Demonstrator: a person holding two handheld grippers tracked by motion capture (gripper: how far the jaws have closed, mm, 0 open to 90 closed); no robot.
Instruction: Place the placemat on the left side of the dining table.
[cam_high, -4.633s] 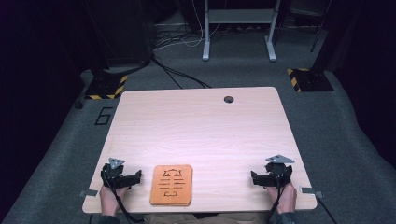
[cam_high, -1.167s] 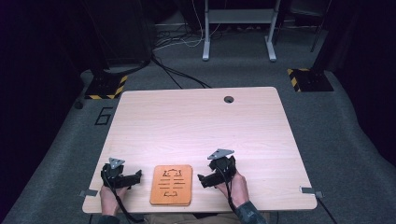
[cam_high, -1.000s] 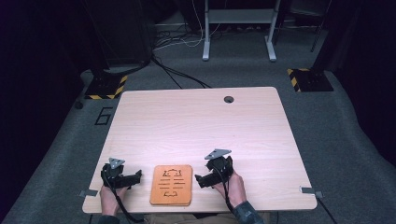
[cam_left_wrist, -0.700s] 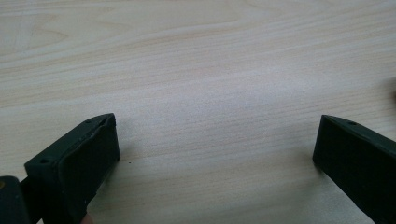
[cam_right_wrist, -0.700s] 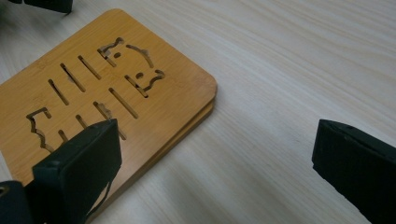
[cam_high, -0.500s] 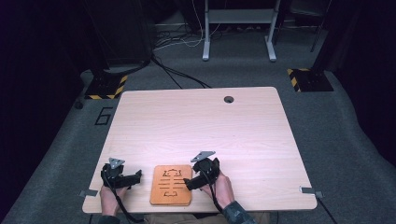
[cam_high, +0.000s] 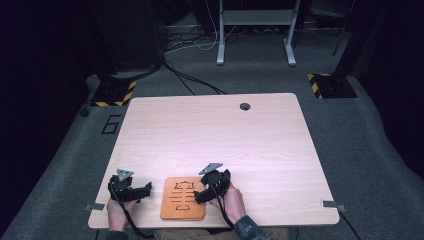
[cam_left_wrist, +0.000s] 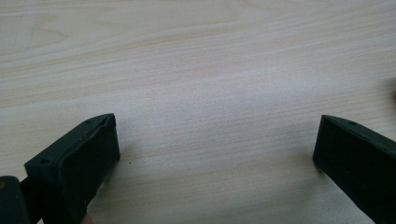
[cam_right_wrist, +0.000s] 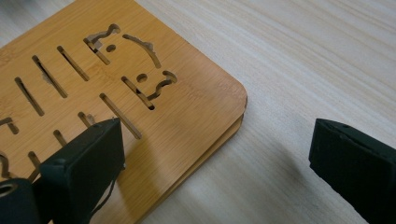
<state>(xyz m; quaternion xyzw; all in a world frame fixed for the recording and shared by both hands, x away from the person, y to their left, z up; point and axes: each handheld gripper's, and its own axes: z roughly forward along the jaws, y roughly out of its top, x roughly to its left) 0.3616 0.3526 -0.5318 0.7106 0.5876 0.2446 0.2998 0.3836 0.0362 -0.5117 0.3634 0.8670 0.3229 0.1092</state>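
Right gripper (cam_high: 204, 194), lower centre of the high view: jaws wide apart, holding nothing. In the right gripper view (cam_right_wrist: 215, 154) one jaw stands over the board (cam_right_wrist: 116, 107), the other over bare table (cam_right_wrist: 303, 56) past the board's rounded corner, so the jaws straddle the board's edge; whether a jaw touches the board cannot be told.

Left gripper (cam_high: 145, 189), lower left of the high view: jaws also wide apart and empty, with plain tabletop between them in the left gripper view (cam_left_wrist: 215, 154).

Board (cam_high: 183, 198): flat, orange-brown wood, rounded corners, cut through with straight slots and curved openings; its edge shows two layers. It lies near the table's (cam_high: 210, 130) bottom edge, between the two grippers, just beside the right one and apart from the left.

A round hole (cam_high: 244, 106) sits near the table's top edge.
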